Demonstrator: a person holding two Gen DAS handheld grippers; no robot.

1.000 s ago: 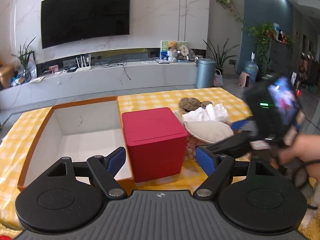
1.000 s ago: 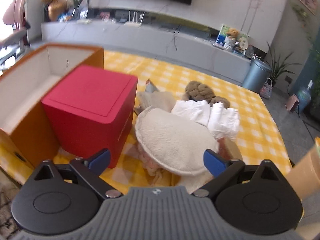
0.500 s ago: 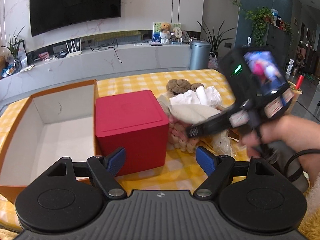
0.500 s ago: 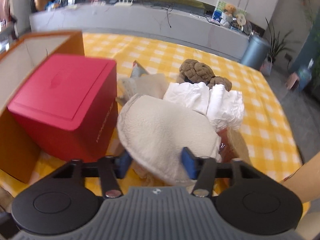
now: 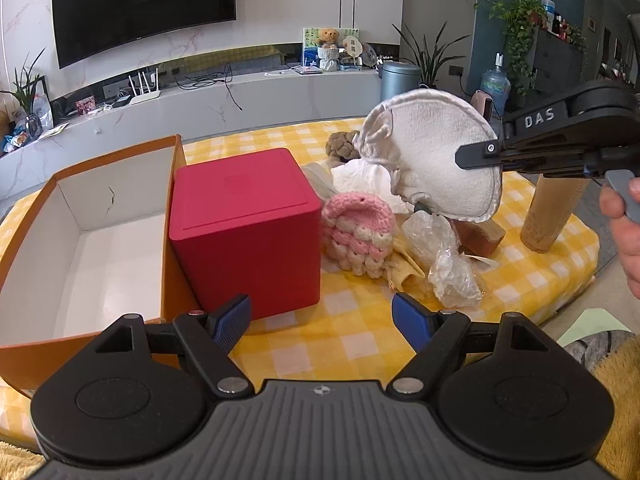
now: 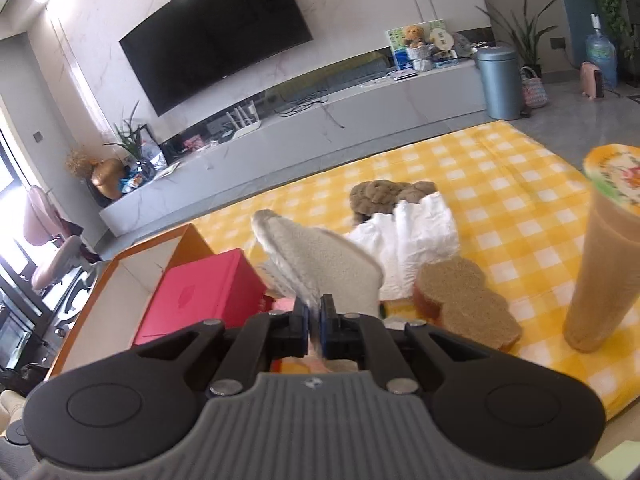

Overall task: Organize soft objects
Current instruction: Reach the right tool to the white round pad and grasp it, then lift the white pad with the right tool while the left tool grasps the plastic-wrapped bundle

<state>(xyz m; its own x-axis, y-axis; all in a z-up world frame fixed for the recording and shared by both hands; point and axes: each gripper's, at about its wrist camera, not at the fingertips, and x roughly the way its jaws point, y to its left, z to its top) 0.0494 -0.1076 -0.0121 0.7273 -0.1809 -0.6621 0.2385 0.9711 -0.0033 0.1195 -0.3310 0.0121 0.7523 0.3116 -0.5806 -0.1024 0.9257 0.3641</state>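
Cream terry pad: we see a cream, half-moon terry-cloth pad (image 5: 436,160) lifted clear of the pile, hanging in the air above the other soft things on the table.
Pad's axis: in the left wrist view its flat face turns toward us, the long straight edge runs steeply from upper left to lower right, and the curved edge bulges up and to the right.
Pad in right view: we see it edge-on (image 6: 320,268), stretching away from the fingers toward the red box.
Right gripper: our right gripper (image 6: 315,318) has just been closing and now pinches the pad's rim between its blue pads, jaws nearly together.
Right hand: a few fingers of the person's hand (image 5: 624,224) show at the right edge of the left wrist view, on the handle.
Left gripper: our left gripper (image 5: 320,318) hangs over the near edge of the table with jaws wide apart and nothing between them.
Pile below: a pink and cream crocheted piece (image 5: 356,232) lies just beside the red cube-shaped box (image 5: 244,228); crumpled white cloth (image 5: 362,178), a brown knitted lump (image 5: 340,144) and clear plastic wrapping (image 5: 444,256) lie around it.
Open box: an orange cardboard box with a white inside (image 5: 80,240) stands touching the red box's left side.
Table: a yellow and white checked cloth (image 5: 352,336) covers it.
Right side: a tall tan paper cup (image 6: 600,276) stands upright, near a brown flower-shaped sponge (image 6: 464,300).
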